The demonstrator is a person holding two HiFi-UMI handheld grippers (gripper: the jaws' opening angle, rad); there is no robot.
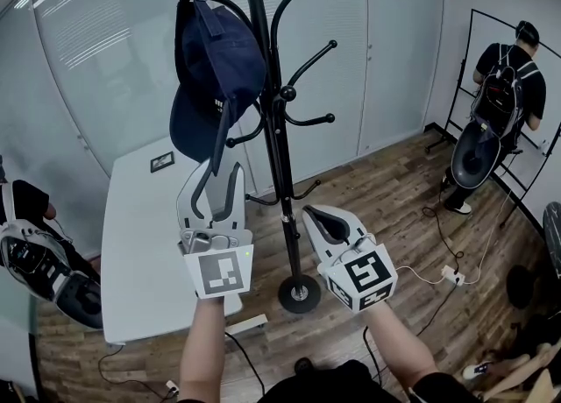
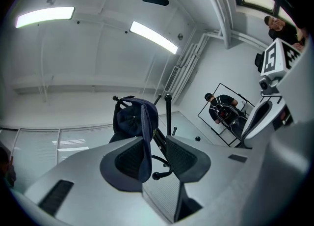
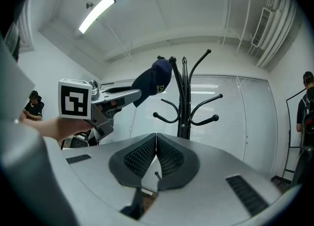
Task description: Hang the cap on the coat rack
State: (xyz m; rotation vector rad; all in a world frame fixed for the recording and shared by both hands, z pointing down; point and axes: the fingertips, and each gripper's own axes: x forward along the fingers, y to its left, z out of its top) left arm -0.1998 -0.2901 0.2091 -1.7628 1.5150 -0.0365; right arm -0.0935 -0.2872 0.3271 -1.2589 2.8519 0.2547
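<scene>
A navy cap (image 1: pixel 215 77) hangs from an upper left hook of the black coat rack (image 1: pixel 273 138), with its brim pointing down. My left gripper (image 1: pixel 215 173) reaches up under it and is open. The brim's edge sits between its jaws with a gap on the right side, as the left gripper view shows: cap (image 2: pixel 132 119), rack (image 2: pixel 168 112), left gripper (image 2: pixel 157 146). My right gripper (image 1: pixel 320 215) is shut and empty, to the right of the pole. Its own view has the jaws (image 3: pixel 156 139) meeting, with the cap (image 3: pixel 154 77) and rack (image 3: pixel 185 102) ahead.
A white table (image 1: pixel 140 243) stands left of the rack's round base (image 1: pixel 300 293). A person with a backpack (image 1: pixel 504 86) stands at a board frame at the far right. Cables and a power strip (image 1: pixel 451 274) lie on the wood floor. Blinds cover the glass wall behind.
</scene>
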